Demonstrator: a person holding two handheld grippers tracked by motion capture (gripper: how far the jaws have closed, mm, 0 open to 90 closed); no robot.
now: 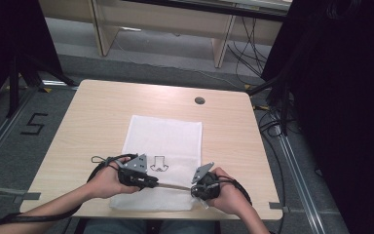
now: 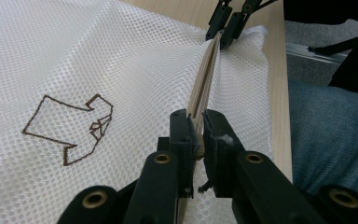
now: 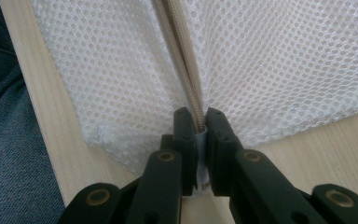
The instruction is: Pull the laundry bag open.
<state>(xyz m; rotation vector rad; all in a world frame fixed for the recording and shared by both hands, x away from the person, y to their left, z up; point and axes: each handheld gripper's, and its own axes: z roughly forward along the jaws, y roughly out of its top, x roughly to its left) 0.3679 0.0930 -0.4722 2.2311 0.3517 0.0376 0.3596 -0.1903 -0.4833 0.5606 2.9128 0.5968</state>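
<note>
A white mesh bag (image 1: 165, 141) with a brown outline drawing (image 1: 159, 164) lies on the wooden table (image 1: 92, 122). A beige zipper strip (image 1: 173, 185) runs along its near part, pulled up taut between both grippers. My left gripper (image 1: 155, 184) is shut on the zipper strip (image 2: 204, 88) at its left end, jaws pinching it from both sides. My right gripper (image 1: 195, 190) is shut on the zipper strip (image 3: 182, 51) near the bag's right corner; a white bit sits between its jaws (image 3: 200, 140). In the left gripper view the right gripper (image 2: 226, 23) grips the strip's far end.
A round cable hole (image 1: 199, 100) is in the table's far part. The table's near edge runs just under both hands, with a person's jeans (image 2: 331, 135) below it. Dark stands and cables (image 1: 272, 112) flank the table on the right.
</note>
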